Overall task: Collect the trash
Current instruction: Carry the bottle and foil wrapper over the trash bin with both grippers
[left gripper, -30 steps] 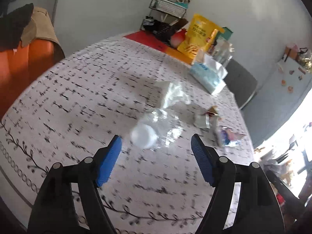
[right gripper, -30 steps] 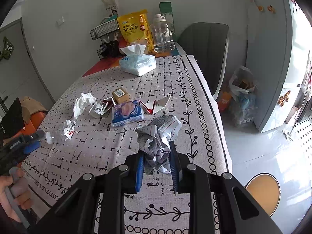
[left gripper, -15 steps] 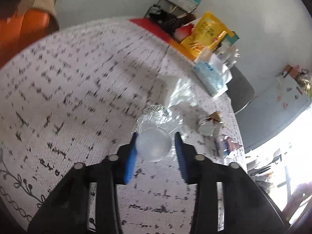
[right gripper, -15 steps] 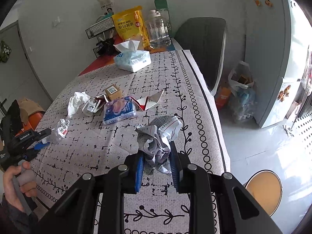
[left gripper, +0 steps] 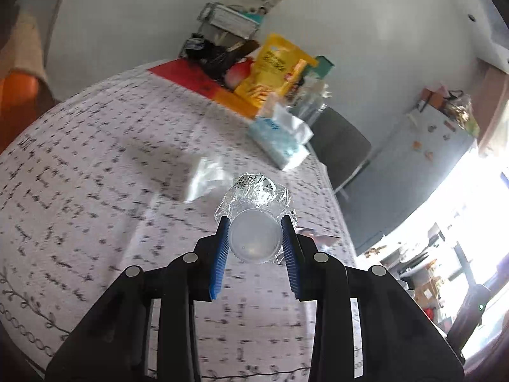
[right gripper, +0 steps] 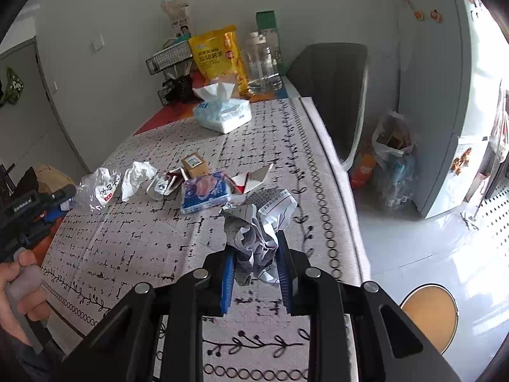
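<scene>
My left gripper (left gripper: 255, 226) is shut on a crushed clear plastic bottle (left gripper: 254, 203), cap end toward the camera, held above the table. The bottle also shows in the right wrist view (right gripper: 98, 186) at the far left. My right gripper (right gripper: 256, 248) is shut on a crumpled ball of printed paper (right gripper: 259, 222) just above the tablecloth. On the table lie a white crumpled tissue (right gripper: 136, 176), a torn wrapper (right gripper: 162, 186), a small brown box (right gripper: 194, 165), a blue snack packet (right gripper: 205, 192) and a folded red-white carton (right gripper: 251, 180).
A patterned tablecloth (right gripper: 133, 238) covers the table. A tissue pack (right gripper: 222, 113), yellow bag (right gripper: 219, 57), water jug (right gripper: 262, 63) and wire rack (right gripper: 168, 59) stand at the far end. A grey chair (right gripper: 331, 89), bags on the floor (right gripper: 391, 165) and a round stool (right gripper: 429, 312) lie to the right.
My left gripper closed on the plastic bottle and lifted it off the table. My right gripper kept its hold on the crumpled paper and moved slightly.
</scene>
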### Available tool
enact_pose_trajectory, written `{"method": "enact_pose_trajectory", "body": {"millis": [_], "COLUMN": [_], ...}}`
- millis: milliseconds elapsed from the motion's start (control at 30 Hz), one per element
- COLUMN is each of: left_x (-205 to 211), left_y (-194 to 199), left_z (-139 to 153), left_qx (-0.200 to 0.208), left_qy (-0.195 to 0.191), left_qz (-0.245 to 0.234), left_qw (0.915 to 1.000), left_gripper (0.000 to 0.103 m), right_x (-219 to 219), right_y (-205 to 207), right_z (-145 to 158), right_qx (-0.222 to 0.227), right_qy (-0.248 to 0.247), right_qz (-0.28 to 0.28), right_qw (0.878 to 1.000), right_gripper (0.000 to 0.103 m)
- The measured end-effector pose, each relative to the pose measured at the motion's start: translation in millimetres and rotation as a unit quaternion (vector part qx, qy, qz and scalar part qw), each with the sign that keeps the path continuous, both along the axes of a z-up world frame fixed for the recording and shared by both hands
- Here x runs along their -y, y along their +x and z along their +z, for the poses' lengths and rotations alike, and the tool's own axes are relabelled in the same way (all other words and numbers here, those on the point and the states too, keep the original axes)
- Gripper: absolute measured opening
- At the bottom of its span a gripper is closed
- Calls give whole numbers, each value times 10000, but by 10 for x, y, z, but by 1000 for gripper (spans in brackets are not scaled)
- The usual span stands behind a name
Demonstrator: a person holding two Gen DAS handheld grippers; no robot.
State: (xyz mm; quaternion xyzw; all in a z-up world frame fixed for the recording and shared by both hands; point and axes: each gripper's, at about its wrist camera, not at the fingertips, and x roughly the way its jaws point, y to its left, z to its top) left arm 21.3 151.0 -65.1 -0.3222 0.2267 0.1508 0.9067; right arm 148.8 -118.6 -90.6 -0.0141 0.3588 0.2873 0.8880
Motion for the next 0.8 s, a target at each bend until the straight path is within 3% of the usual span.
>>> {"method": "enact_pose_trajectory", "body": {"millis": [433, 800], "left_x": [807, 1574], "left_y": [661, 1073], "left_z": [136, 209], "left_qx": [170, 182], "left_qy": [103, 262], "left_qz": [-1040, -1800], "left_qw": [9944, 9831], "left_gripper": [32, 32], "right_x": [984, 1815], "right_y": [59, 133], "right_z": [181, 48], "right_qx": [131, -24], "right_qy": [17, 24], "right_qz": [-1065, -1872], "right_qw": [9942, 9823], "right_gripper": [24, 24]}}
